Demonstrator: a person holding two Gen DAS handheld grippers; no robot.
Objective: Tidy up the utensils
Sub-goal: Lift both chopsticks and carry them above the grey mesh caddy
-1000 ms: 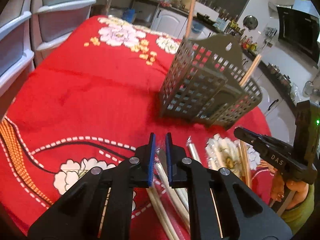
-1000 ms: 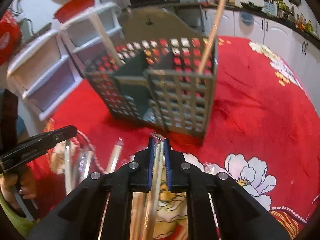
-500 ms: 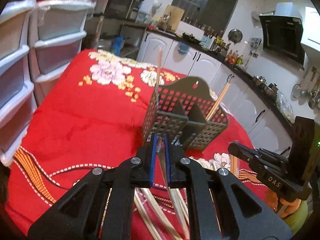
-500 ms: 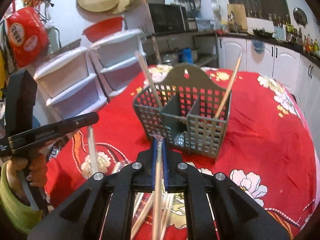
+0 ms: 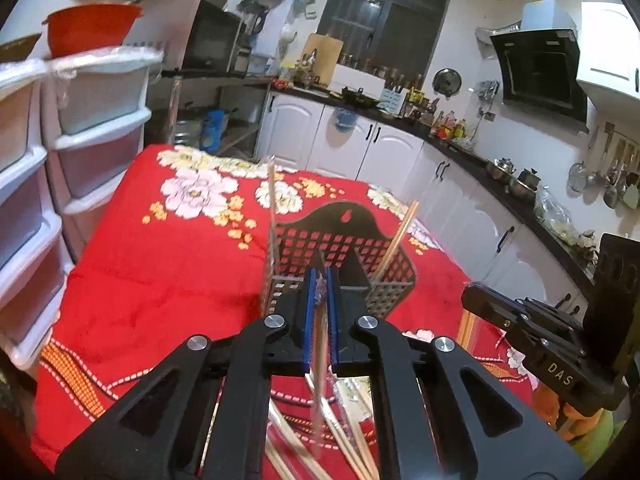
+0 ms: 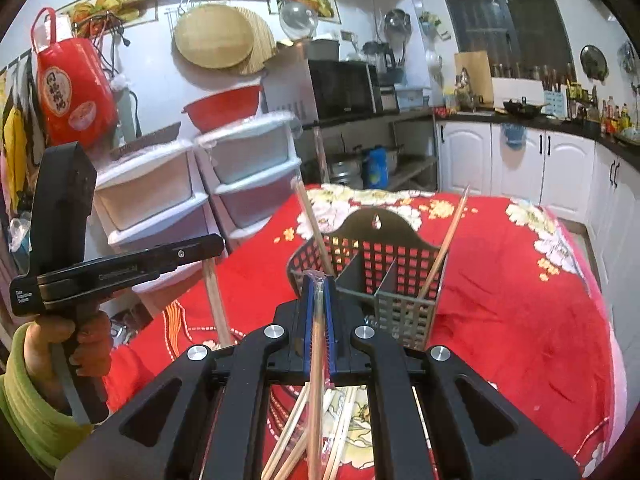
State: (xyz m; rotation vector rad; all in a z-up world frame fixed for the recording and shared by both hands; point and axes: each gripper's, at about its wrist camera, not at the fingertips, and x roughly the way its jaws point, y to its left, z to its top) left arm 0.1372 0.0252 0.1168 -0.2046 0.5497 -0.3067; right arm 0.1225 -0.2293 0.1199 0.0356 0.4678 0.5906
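- My left tool [image 5: 320, 284] is clamped nearly shut on one wrapped chopstick [image 5: 319, 356] — its long axis runs back along the fingers and down toward the desk [image 5: 168, 280].
- The holder basket [image 5: 344, 264] stands upright just ahead of both tools, two sticks already leaning in its outer compartments; the loose pile [image 6: 296, 440] lies under my hands.
- My right tool [image 6: 318, 292] is shut on another wrapped chopstick [image 6: 316, 360], tip forward, pointing at the basket's near wall — neither hand looks clearly nearer.
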